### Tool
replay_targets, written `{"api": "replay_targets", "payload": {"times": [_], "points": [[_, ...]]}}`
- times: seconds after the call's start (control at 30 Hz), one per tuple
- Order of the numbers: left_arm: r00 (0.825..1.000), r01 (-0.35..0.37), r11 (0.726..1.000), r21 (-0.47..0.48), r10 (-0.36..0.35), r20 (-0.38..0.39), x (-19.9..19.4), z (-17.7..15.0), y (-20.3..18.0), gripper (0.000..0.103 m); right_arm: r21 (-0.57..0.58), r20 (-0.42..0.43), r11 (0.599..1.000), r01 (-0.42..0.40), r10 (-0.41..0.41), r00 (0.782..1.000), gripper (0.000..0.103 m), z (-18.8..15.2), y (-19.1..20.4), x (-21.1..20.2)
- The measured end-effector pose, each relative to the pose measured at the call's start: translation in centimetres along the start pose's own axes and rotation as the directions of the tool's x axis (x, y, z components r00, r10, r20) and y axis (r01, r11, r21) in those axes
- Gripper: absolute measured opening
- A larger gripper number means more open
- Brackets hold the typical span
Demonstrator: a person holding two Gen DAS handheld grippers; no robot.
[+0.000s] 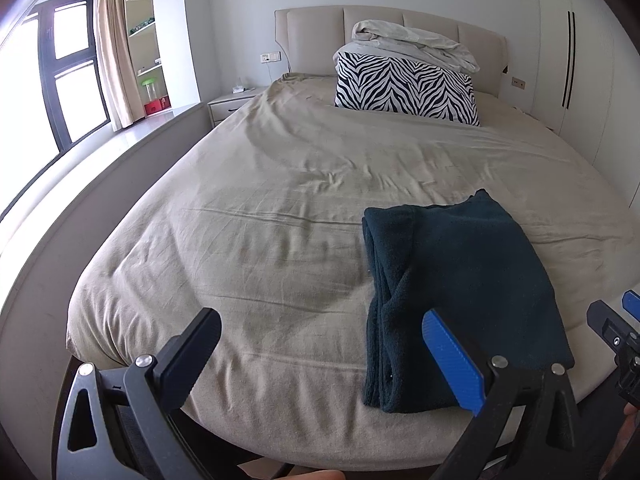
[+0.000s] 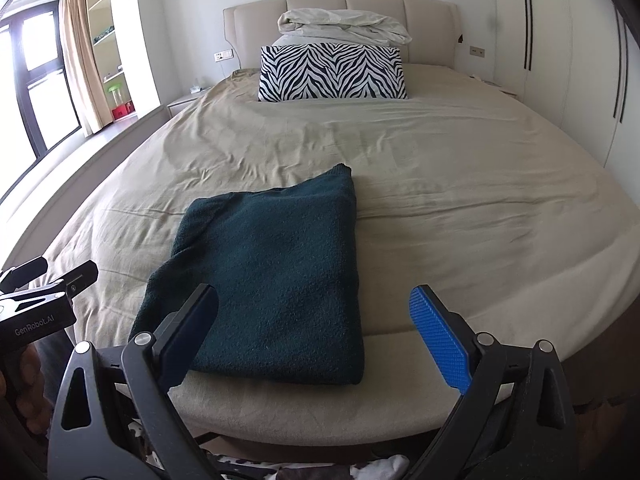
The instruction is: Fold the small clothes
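A dark teal knitted garment [image 1: 460,292] lies folded into a rectangle near the foot edge of the bed; it also shows in the right wrist view [image 2: 272,280]. My left gripper [image 1: 320,344] is open and empty, held off the foot of the bed, to the left of the garment. My right gripper [image 2: 316,328] is open and empty, just in front of the garment's near edge, not touching it. The left gripper [image 2: 52,280] shows at the left edge of the right wrist view, and the right gripper's fingertips [image 1: 632,304] at the right edge of the left wrist view.
The bed has a beige sheet [image 1: 280,200] with wrinkles. A zebra-print pillow [image 1: 404,88] and a bundled pale duvet [image 1: 416,44] lie by the headboard. A nightstand [image 1: 232,104] and window stand to the left, white wardrobes [image 2: 560,40] to the right.
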State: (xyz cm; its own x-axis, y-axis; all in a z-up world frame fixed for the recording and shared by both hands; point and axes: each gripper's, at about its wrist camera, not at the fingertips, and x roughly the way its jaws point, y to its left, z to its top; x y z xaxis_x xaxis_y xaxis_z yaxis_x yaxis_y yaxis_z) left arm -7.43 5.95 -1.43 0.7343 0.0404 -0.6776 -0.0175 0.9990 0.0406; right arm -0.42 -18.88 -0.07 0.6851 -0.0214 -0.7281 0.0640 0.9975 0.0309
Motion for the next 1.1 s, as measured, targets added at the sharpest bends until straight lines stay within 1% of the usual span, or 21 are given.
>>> {"api": "replay_targets", "payload": {"times": [0.6, 1.1], "points": [[1.0, 0.005, 1.0, 0.003, -0.005, -0.022, 0.9, -0.6, 0.1, 0.103, 0.002, -0.032, 1.0, 0.007, -0.007, 0.999, 0.098, -0.3, 0.2, 0.9], [0.999, 0.011, 1.0, 0.007, -0.011, -0.035, 1.3, -1.0, -0.1, 0.103, -0.008, -0.04, 1.0, 0.011, -0.011, 0.999, 0.098, -0.5, 0.6, 1.3]]}}
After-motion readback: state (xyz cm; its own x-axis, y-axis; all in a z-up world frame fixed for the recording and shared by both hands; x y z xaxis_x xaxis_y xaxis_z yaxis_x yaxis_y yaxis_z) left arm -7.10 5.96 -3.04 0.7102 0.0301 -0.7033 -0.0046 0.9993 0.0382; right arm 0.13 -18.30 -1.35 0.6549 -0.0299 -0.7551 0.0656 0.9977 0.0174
